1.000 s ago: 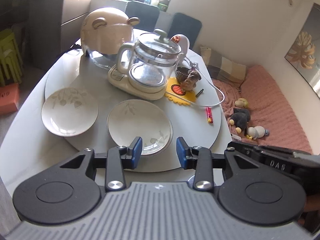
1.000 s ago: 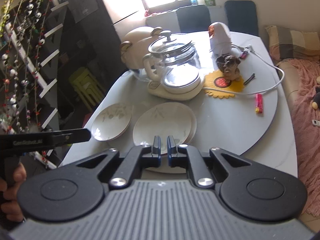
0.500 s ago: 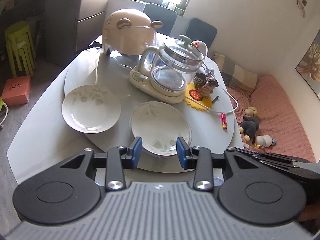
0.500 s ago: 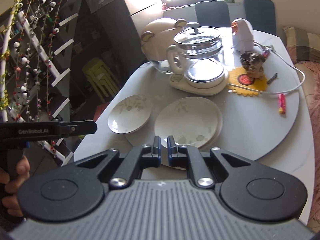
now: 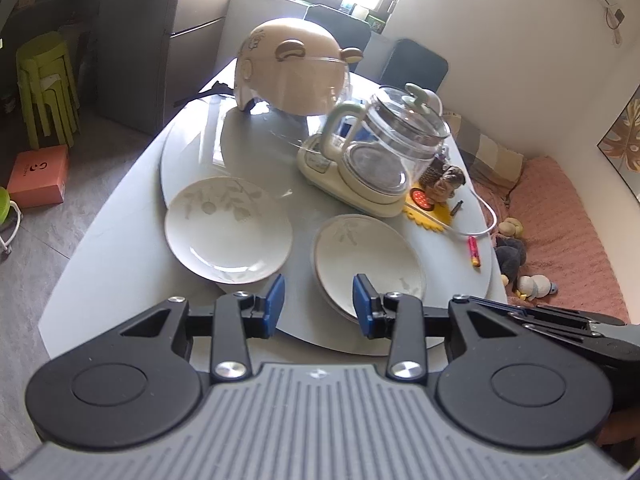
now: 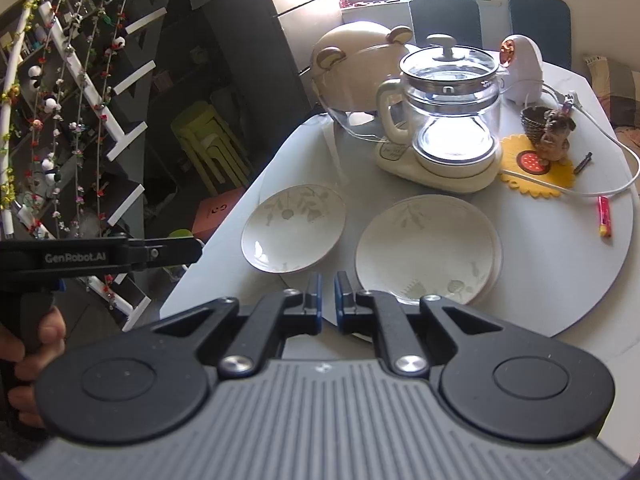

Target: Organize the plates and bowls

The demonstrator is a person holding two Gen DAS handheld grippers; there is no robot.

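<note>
Left wrist view is showing two separate plate positions on the grey turntable (image 5: 256, 148) of the white counter (image 5: 100, 272). One single leaf-patterned plate (image 5: 228, 230) is lying at the left. One stack of plates (image 5: 368, 260) is lying at the right; a second rim is showing beneath the top plate, and the exact count in the stack is hard to make out. The left tongs (image 5: 318, 304) are standing apart with nothing between the blue pads, hovering above the near edge of the turntable, clear of both plates. One glass kettle (image 5: 384, 152) on its base, one bear-eared cover (image 5: 292, 72), one yellow mat (image 5: 428, 208), one figurine (image 5: 446, 182) and one red lighter (image 5: 474, 252) are sitting farther back.

Right wrist view is showing the right tongs (image 6: 328, 296) drawn together and empty, just short of the gap between the single plate (image 6: 294, 232) and the stack (image 6: 428, 248). One white appliance (image 6: 522, 68) is partly hidden behind the kettle (image 6: 452, 112). The left hand (image 6: 24, 364) is being cut off at the frame edge. No bowl is identifiable with certainty.
</note>
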